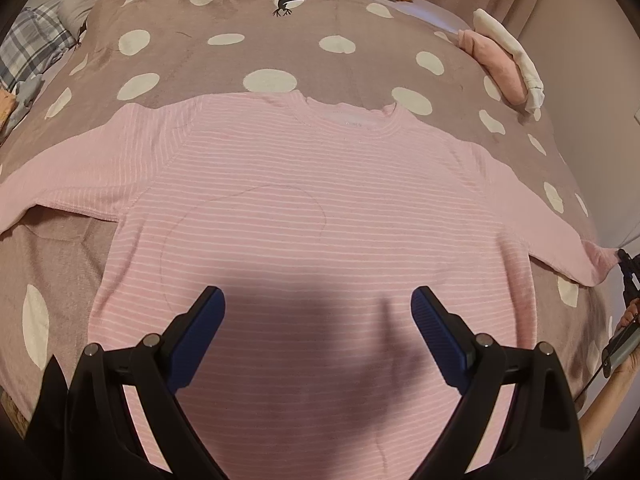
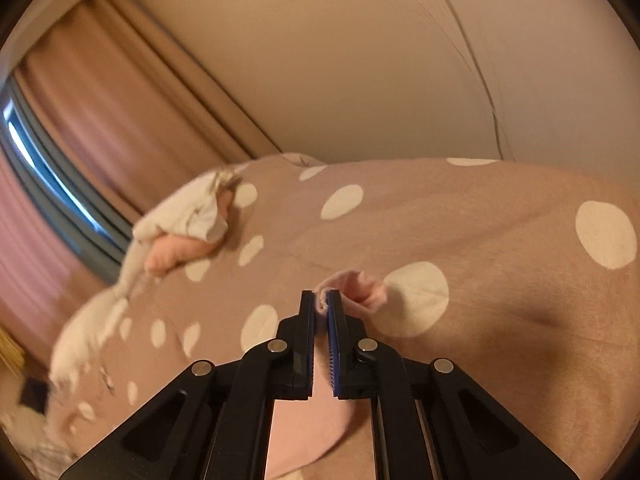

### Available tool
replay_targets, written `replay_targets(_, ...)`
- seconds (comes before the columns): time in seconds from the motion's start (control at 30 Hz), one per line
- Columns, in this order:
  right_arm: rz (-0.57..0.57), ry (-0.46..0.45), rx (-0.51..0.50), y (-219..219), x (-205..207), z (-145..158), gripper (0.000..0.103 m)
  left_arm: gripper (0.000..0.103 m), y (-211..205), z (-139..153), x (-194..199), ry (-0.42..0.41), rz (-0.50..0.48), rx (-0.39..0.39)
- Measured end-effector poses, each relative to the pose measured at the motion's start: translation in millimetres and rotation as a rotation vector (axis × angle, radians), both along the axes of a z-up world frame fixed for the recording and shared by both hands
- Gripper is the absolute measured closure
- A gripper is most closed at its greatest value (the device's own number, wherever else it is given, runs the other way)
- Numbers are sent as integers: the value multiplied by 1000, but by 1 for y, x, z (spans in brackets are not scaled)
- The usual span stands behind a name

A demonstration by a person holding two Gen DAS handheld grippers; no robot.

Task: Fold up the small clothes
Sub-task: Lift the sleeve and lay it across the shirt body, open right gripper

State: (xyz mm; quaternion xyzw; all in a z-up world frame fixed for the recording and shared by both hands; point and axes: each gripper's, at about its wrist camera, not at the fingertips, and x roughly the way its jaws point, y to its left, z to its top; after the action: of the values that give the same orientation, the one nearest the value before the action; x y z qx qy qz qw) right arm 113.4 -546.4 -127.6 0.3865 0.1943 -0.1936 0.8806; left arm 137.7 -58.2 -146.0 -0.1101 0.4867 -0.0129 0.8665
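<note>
On the spotted blanket (image 1: 280, 44): one pink striped top (image 1: 312, 216), spread flat, sleeves out. Left gripper (image 1: 318, 308) above its lower body, jaws wide apart, holding nothing. Right gripper (image 2: 321, 300) clamped on a sleeve cuff (image 2: 360, 286). Folded clothes (image 1: 504, 60) near blanket's edge.

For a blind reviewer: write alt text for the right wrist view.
The right gripper is shut on a sleeve end of the pink shirt, above a dotted mauve blanket. Folded pink and white clothes lie beyond, near curtains.
</note>
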Motion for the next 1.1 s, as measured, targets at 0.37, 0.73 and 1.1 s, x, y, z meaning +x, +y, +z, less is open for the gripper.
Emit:
replay_targets(0.37,294,-109,-156,77,9,69,96,8,22,17,-7,-45,49,-26)
replay_targets(0.73,612,-150,-278,180,34,130,96,8,59,36,-22,-101,146,-65)
replay_targets(1.1,961,-102,-302,302,41,112,96,8,84,39,-36,-136,205,-46)
